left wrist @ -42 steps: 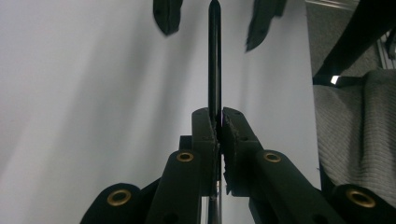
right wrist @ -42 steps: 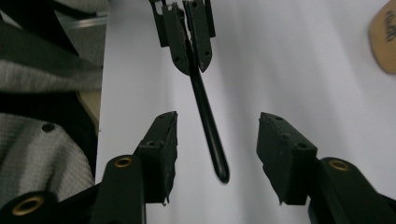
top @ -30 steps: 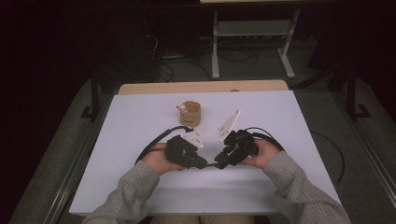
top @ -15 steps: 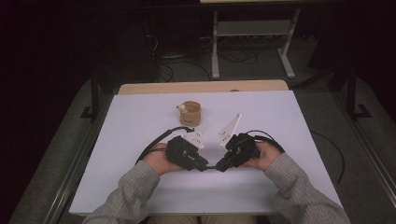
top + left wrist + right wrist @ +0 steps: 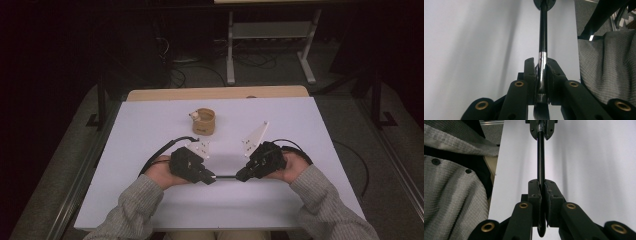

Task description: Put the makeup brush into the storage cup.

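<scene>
High view shows a person at a white worktop (image 5: pixel 300 125) holding a thin black rod (image 5: pixel 226 177) level between the two grippers, low over the near middle of the surface. The left gripper (image 5: pixel 211 178) takes one end, the right gripper (image 5: pixel 241 176) the other, and the two tips face each other with a short bare stretch of rod between them.

Left gripper view looks straight along the rod (image 5: pixel 543 37): a slim, glossy shaft, with a bright metal section sitting right between the jaws. Those jaws are clamped on it, having just been closing a little tighter. Right gripper view shows the same shaft (image 5: pixel 540 160) running away to the other gripper, and here too the jaws are pinched hard together on it, pads pressed to both sides.

To my eye the rod is light and stiff, probably metal or hard plastic, and its polished skin looks slippery; it could twist or slide if pulled along its length. Gripping near each end, square across the shaft, seems the sound hold.

A small tan cup (image 5: pixel 203 121) stands farther back, well apart from both hands.
</scene>
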`<state>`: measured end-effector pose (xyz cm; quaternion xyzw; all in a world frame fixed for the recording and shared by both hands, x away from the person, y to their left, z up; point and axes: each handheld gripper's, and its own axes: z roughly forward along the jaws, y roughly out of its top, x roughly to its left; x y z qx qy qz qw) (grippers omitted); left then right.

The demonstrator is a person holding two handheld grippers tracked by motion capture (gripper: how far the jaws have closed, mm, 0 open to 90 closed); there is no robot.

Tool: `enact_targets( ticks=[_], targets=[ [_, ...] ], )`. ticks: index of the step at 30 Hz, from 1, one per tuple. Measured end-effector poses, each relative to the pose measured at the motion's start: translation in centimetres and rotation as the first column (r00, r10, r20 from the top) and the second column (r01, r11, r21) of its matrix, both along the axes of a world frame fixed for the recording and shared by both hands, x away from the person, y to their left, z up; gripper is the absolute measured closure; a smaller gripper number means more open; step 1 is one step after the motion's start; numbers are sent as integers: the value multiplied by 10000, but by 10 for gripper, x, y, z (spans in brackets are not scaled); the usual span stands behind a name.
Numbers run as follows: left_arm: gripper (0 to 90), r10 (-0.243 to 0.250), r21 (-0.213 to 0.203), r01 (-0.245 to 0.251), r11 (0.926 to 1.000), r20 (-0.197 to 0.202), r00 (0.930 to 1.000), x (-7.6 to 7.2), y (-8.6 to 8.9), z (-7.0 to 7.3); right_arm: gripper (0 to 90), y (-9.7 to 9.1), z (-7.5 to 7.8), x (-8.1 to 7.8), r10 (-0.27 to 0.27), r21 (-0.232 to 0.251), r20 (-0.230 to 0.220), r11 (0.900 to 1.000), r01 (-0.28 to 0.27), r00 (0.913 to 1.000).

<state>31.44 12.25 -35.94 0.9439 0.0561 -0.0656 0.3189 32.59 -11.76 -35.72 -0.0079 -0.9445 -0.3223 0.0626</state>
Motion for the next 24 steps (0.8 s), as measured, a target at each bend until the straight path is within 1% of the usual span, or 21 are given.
enact_targets(
  ticks=[1, 2, 3, 4, 5, 6, 7, 8, 11, 12, 14, 15, 16, 17, 18, 19, 20, 21, 22, 23, 24],
  targets=[
    [808, -95, 101, 95, 9999, -21, 10000, 0, 0, -1, 831, 1, -1, 0, 94, 5, 62, 10000, -94, 9999],
    [811, -103, 147, 102, 9998, 33, 9999, -1, -1, -1, 830, 1, -2, -1, 86, -26, 9, 10000, -86, 10000],
    [812, -107, 248, 105, 9996, 75, 9999, -1, -1, -2, 827, 2, -2, -1, 100, -71, 87, 9999, -99, 9999],
    [814, -108, 247, 108, 9996, 21, 9999, -1, -1, -2, 806, 4, -2, -1, -25, -131, 104, 9999, 26, 9999],
    [814, -99, 245, 99, 9996, -8, 10000, -1, -1, -1, 806, 4, -2, -1, -25, -131, 104, 9999, 26, 9999],
    [814, -143, 253, 141, 9996, 72, 9999, -1, -1, -1, 776, 4, -1, -1, -40, -109, 47, 9999, 41, 10000],
    [815, -136, 312, 135, 9994, 24, 9999, -1, -1, -1, 763, 4, 0, -1, -117, -72, 61, 9999, 117, 9999],
    [815, -146, 331, 144, 9993, 39, 9999, -1, -1, 0, 753, 4, 2, 0, -60, -13, 36, 10000, 60, 10000],
    [815, -101, 339, 100, 9994, 21, 9999, -1, -4, -2, 730, 10, 6, -4, -86, -513, 230, 9986, 97, 9997],
    [815, -135, 322, 136, 9994, -48, 9999, -2, -5, -2, 716, 13, 6, -5, 3, -563, 231, 9984, 10, 9997],
    [816, -226, 275, 222, 9994, 124, 9997, -4, -7, -2, 697, 17, 3, -7, 9, -805, 21, 9968, -8, 10000],
    [816, -332, 309, 326, 9990, 183, 9993, -4, -8, -2, 701, 19, -1, -6, 137, -1028, 121, 9946, -124, 9998],
    [816, -409, 332, 404, 9986, 136, 9991, -4, -8, -2, 712, 21, -5, -7, 203, -1225, 145, 9923, -183, 9997],
    [816, -465, 388, 456, 9982, 228, 9987, -4, -8, -2, 722, 22, -8, -7, 249, -1269, 96, 9916, -235, 9996],
    [816, -485, 392, 476, 9981, 229, 9986, -4, -8, -1, 760, 24, -10, -7, 254, -1276, -100, 9915, -264, 9996],
    [816, -504, 393, 499, 9980, 141, 9986, -4, -7, -1, 820, 25, -11, -7, 395, -1352, -86, 9900, -403, 9992],
    [816, -521, 362, 513, 9980, 207, 9984, -4, -7, 0, 824, 25, -13, -8, 430, -1338, -82, 9900, -437, 9990],
    [814, -459, 272, 451, 9986, 299, 9985, -5, -7, 0, 830, 26, -13, -8, 404, -1338, -199, 9901, -427, 9990],
    [809, -287, 78, 285, 9996, 211, 9994, -5, -5, 0, 832, 27, -14, -8, 248, -1388, -303, 9899, -288, 9992],
    [756, -85, -139, 88, 9999, 203, 9998, -5, -4, 0, 832, 26, -13, -9, 216, -1418, -195, 9896, -242, 9996],
    [610, 149, -485, -140, 9987, 199, 9997, -5, -2, 0, 832, 25, -13, -11, 186, -1357, -29, 9906, -188, 9998]
  ],
)
